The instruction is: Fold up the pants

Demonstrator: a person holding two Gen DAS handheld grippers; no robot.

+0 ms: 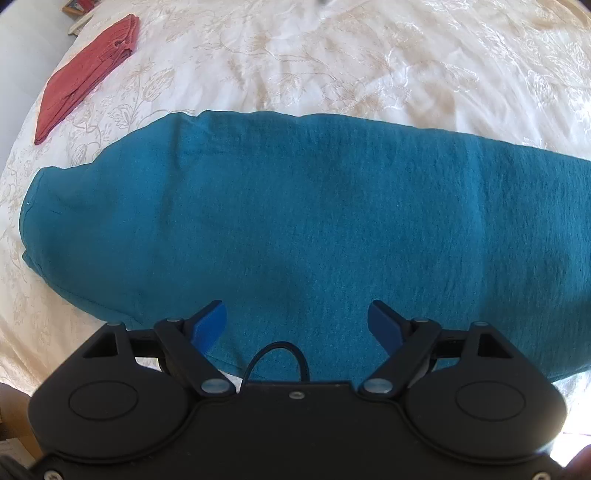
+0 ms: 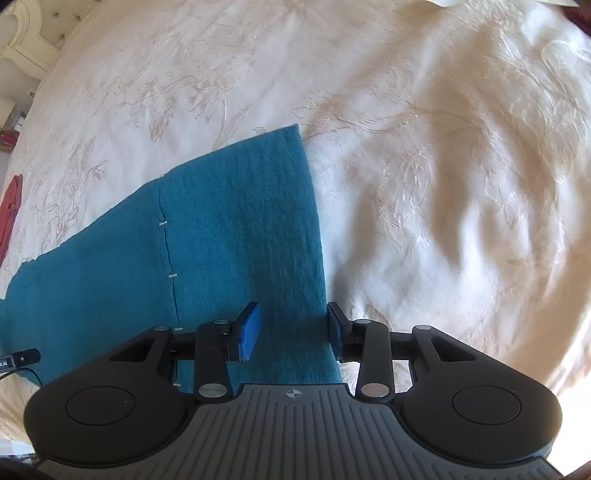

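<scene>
Your work surface is a bed, covered with a cream bedspread point(image 1: 369, 55) of shiny fabric with a woven pattern of flowers and leaves; it has soft wrinkles and bright light falls on it. The teal knitted pants point(image 1: 295, 203) lie flat on this bedspread, folded into one long band that crosses the left wrist view from 9 o'clock to 3 o'clock. In the right wrist view you see one straight end of the same pants point(image 2: 240, 221), with a seam and small white stitches, and the edge runs from 12 o'clock down toward 6 o'clock.

Your left tongs point(image 1: 297, 321) stand wide open above the near edge of the pants, with nothing between the blue pads. Your right tongs point(image 2: 293, 334) are partly open over the straight end; the pads stand on both sides of the edge, but they do not press the cloth.

A folded red cloth point(image 1: 88, 74) lies at 10 o'clock on the bedspread, well apart from the pants. At 10 o'clock in the right wrist view there is a pale tufted headboard point(image 2: 44, 26).
</scene>
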